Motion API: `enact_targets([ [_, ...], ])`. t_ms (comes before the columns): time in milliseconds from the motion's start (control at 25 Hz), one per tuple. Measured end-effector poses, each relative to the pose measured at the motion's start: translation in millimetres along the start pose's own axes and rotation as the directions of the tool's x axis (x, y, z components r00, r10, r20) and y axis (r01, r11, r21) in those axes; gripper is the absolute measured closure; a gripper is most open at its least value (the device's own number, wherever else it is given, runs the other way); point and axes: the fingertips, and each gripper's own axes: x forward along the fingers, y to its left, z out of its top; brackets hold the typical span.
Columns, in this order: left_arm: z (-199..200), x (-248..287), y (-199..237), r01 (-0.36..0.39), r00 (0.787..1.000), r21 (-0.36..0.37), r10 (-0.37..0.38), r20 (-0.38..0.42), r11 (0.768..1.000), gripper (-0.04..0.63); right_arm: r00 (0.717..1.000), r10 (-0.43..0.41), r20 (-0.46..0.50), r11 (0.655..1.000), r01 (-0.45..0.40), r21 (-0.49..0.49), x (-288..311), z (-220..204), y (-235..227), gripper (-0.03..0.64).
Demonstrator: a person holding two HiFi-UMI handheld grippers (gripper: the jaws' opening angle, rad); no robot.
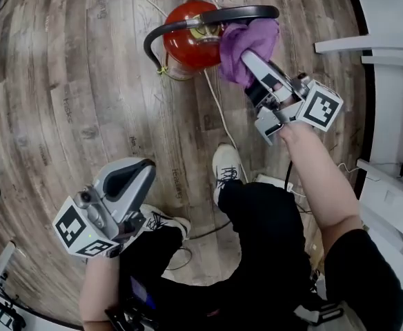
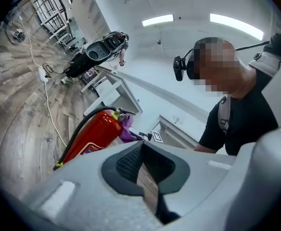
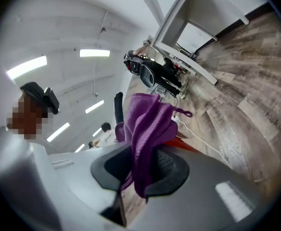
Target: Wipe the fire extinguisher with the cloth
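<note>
Your right gripper (image 1: pixel 251 62) pinches the purple cloth (image 1: pixel 246 40) between its jaws and holds it at the upper right side of the red fire extinguisher (image 1: pixel 188 45), apparently touching it. The extinguisher stands on the wooden floor (image 1: pixel 84 81) at the far middle (its black hose (image 1: pixel 181 25) arcs across the top). Your left gripper (image 1: pixel 129 178), jaws pressed together on nothing, hangs near and left, well apart from the extinguisher.

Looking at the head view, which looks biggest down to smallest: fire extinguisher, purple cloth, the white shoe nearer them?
Fire extinguisher, seen from above
Purple cloth, nearly as big; nearer the camera, so unsure
White shoe, clearly smallest
</note>
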Motion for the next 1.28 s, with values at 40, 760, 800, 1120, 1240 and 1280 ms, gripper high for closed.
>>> enact_targets([
  [40, 4, -4, 9, -0.013, 1.000, 0.002, 0.013, 0.010, 1.000, 0.597, 0.998, 0.048, 0.041, 0.998, -0.049, 0.025, 1, 0, -5, 0.543],
  [760, 13, -26, 69, -0.041, 0.990, -0.007, 0.041, 0.137, 0.999, 0.597, 0.999, -0.038, 0.030, 0.950, 0.026, 0.311, 11, -173, -233, 0.546],
  [800, 12, -27, 71, -0.047, 0.990, -0.009, 0.048, 0.135, 0.999, 0.597, 0.997, -0.071, -0.008, 0.948, 0.070, 0.310, 12, -185, -245, 0.546],
  [1120, 5, -31, 81, -0.078, 0.989, -0.026, 0.081, 0.125, 0.997, 0.597, 0.916, -0.258, -0.306, 0.932, 0.320, 0.173, 15, -237, -288, 0.550],
  [1240, -1, -27, 79, -0.070, 0.994, -0.017, 0.071, 0.078, 0.997, 0.597, 0.906, -0.244, -0.346, 0.962, 0.272, 0.034, 12, -219, -255, 0.551],
  [1280, -4, -26, 79, -0.066, 0.996, -0.012, 0.067, 0.060, 0.998, 0.597, 0.912, -0.230, -0.339, 0.971, 0.240, -0.012, 10, -207, -238, 0.551],
])
